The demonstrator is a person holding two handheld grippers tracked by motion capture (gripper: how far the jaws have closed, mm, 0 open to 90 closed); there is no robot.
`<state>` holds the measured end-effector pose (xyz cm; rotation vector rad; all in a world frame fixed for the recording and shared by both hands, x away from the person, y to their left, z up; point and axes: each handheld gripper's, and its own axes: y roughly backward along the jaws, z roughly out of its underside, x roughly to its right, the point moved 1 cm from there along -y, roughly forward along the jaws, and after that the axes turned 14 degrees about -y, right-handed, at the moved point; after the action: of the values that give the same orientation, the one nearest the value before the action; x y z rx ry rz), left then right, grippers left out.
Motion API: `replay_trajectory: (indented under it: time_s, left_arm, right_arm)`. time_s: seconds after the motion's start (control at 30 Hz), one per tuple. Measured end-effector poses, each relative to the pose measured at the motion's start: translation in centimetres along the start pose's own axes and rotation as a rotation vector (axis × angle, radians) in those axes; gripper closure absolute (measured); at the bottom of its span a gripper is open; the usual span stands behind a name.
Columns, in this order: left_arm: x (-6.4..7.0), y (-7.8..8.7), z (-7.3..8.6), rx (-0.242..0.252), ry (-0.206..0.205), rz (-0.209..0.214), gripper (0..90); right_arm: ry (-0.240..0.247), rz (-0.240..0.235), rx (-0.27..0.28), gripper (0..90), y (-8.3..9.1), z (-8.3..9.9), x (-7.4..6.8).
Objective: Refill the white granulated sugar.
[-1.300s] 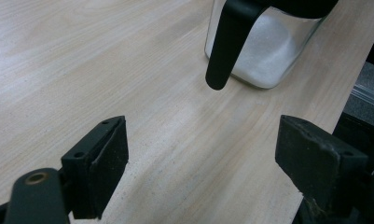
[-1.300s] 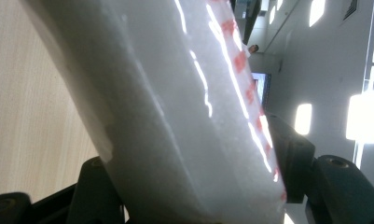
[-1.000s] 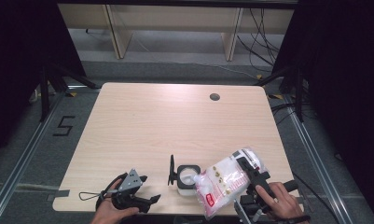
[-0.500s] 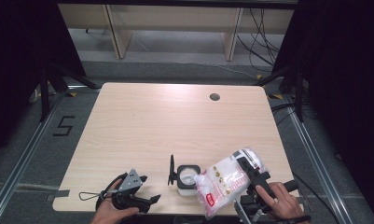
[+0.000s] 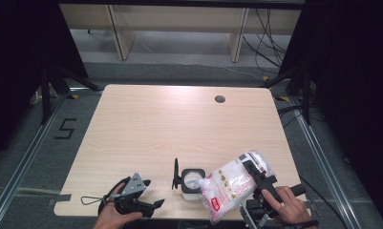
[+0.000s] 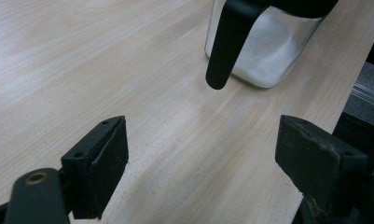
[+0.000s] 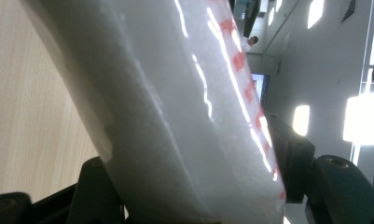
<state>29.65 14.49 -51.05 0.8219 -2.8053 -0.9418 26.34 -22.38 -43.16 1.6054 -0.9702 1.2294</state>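
A clear plastic bag of white powder with red print (image 5: 232,185) is tilted over a small square glass jar (image 5: 191,181) near the table's front edge. My right gripper (image 5: 258,183) is shut on the bag (image 7: 184,116), which fills the space between its two black jaws. The jar (image 6: 264,46) holds white powder, and its black lid (image 5: 175,173) stands open on the left side. My left gripper (image 5: 151,205) rests open at the front left, and its fingers (image 6: 98,163) stand wide apart on the bare wood short of the jar's lid handle (image 6: 229,42).
The light wooden table (image 5: 170,129) has a round cable hole (image 5: 220,99) at the back right. Black stands and cables (image 5: 294,81) sit on the floor beside the table. A wooden shelf frame (image 5: 179,24) stands behind.
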Motion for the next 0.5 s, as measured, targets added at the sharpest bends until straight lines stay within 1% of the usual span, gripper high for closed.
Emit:
replay_trajectory:
  time_s: [0.07, 0.1, 0.13, 0.17, 0.2, 0.23, 0.3, 0.33, 0.37, 0.4, 0.43, 0.47, 0.5]
  left_arm:
    - [-0.04, 0.01, -0.01, 0.001, -0.001, -0.001, 16.7]
    - [-0.10, 0.06, 0.01, -0.008, -0.008, -0.001, 16.7]
    - [-0.08, 0.05, 0.02, -0.008, -0.006, -0.001, 16.7]
    - [0.00, 0.01, 0.00, 0.000, 0.001, -0.001, 16.7]
    - [-0.01, 0.02, -0.02, 0.000, 0.000, 0.002, 16.7]
    - [-0.01, 0.00, -0.01, 0.000, 0.000, -0.001, 16.7]
    - [-0.01, 0.00, 0.00, -0.001, 0.000, -0.001, 16.7]
    - [-0.10, 0.09, 0.00, -0.008, -0.010, 0.000, 16.7]
    - [-0.08, 0.06, -0.02, -0.004, -0.003, 0.003, 16.7]
    - [-0.08, 0.06, -0.02, -0.004, -0.003, 0.003, 16.7]
    - [-0.13, 0.09, 0.00, -0.009, -0.008, 0.003, 16.7]
    - [-0.02, 0.02, 0.00, 0.001, 0.001, -0.001, 16.7]
    - [-0.02, 0.02, -0.01, 0.002, 0.000, 0.000, 16.7]
  right_arm:
    - [0.003, 0.001, 0.003, 43.0, 0.01, 0.02, 0.06]
    - [-0.021, -0.002, -0.002, 43.1, 0.00, 0.11, -0.09]
    - [-0.025, -0.002, -0.010, 43.1, 0.04, 0.10, -0.11]
    - [-0.025, -0.002, -0.006, 43.1, 0.02, 0.11, -0.11]
    - [-0.036, -0.009, -0.011, 43.1, 0.06, 0.15, -0.21]
    - [-0.005, -0.001, 0.000, 43.1, 0.01, 0.08, 0.07]
    - [-0.003, -0.001, 0.006, 43.1, -0.05, 0.10, 0.08]
    - [-0.010, -0.007, 0.007, 43.1, -0.09, 0.16, 0.03]
    - [-0.041, -0.017, -0.001, 43.2, -0.11, 0.28, -0.19]
    - [-0.022, -0.009, 0.002, 43.2, -0.10, 0.24, -0.01]
    - [-0.016, -0.012, 0.002, 43.2, -0.11, 0.24, 0.02]
    - [-0.024, -0.013, 0.009, 43.2, -0.19, 0.30, -0.06]
    - [-0.024, -0.014, 0.002, 43.2, -0.13, 0.31, -0.06]
